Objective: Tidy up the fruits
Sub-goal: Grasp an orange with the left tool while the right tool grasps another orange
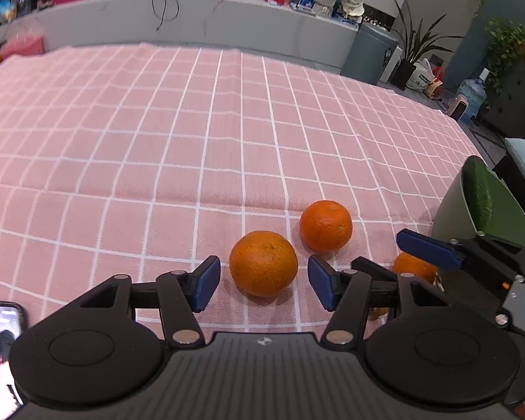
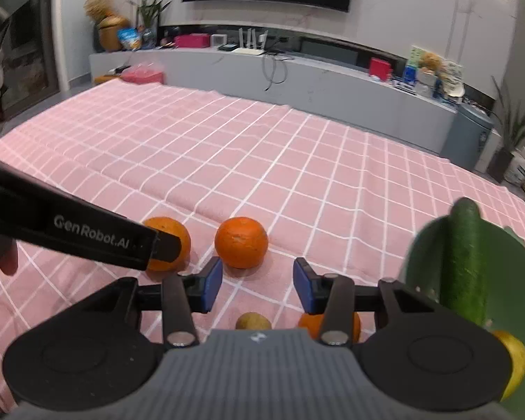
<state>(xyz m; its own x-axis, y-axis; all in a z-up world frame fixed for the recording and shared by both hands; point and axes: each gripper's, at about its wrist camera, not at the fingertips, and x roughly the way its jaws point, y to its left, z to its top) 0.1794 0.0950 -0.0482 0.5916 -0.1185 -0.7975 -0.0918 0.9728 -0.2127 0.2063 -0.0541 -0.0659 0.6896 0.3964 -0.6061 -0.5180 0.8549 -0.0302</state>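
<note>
In the left wrist view my left gripper (image 1: 264,285) is open with an orange (image 1: 263,263) between its blue pads, resting on the pink checked cloth (image 1: 192,140). A second orange (image 1: 326,225) lies just beyond, and a third (image 1: 414,266) is partly hidden behind the right gripper (image 1: 385,257), which is open. In the right wrist view my right gripper (image 2: 258,285) is open and empty; one orange (image 2: 241,242) lies ahead of it, another (image 2: 169,241) sits behind the left gripper's finger (image 2: 87,234), a third (image 2: 311,323) sits under its right finger. A green bowl (image 2: 507,280) holds a cucumber (image 2: 463,262).
A small brownish fruit (image 2: 253,321) lies under the right gripper and a yellow fruit (image 2: 514,360) sits by the bowl. The bowl also shows at the right in the left wrist view (image 1: 451,210). A phone (image 1: 0,343) lies at the lower left. A grey counter (image 2: 297,80) stands beyond the table.
</note>
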